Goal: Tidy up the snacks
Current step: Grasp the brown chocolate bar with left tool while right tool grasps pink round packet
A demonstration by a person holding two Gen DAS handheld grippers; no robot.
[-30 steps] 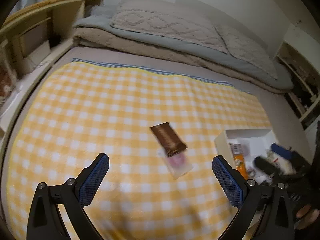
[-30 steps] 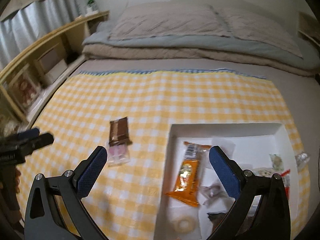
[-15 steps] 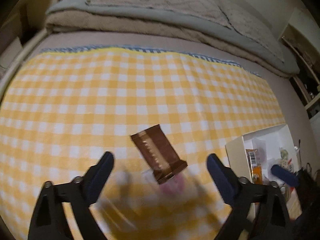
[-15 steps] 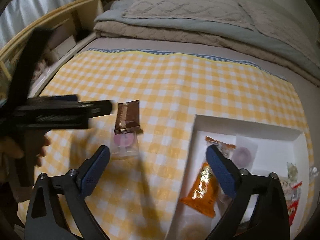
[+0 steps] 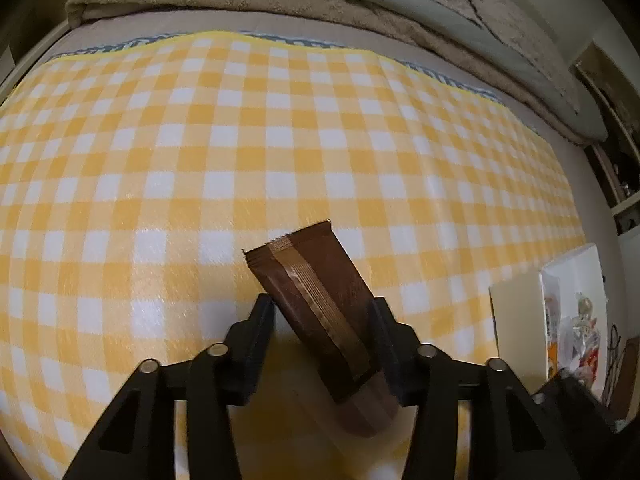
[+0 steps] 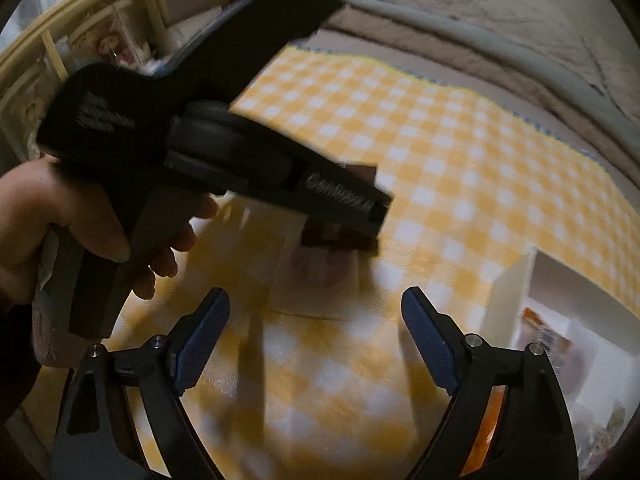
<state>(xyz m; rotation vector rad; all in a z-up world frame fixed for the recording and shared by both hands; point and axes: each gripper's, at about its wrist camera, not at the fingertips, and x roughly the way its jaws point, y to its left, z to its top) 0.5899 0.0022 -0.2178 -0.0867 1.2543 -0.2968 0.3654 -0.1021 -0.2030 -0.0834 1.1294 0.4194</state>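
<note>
Left wrist view: my left gripper (image 5: 324, 320) pinches a brown snack bar (image 5: 320, 300), tilted above the checked cloth (image 5: 280, 140); white box (image 5: 516, 320) near its right edge. My right gripper (image 6: 316, 320) hangs spread.

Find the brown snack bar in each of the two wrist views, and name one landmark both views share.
Left wrist: brown bar lies low centre, slanted between the left gripper fingers, which are closed on it.
Right wrist: brown bar shows centre, blurred, mostly hidden under the left gripper.
Shared landmark: white box, at the right edge in both views.
</note>
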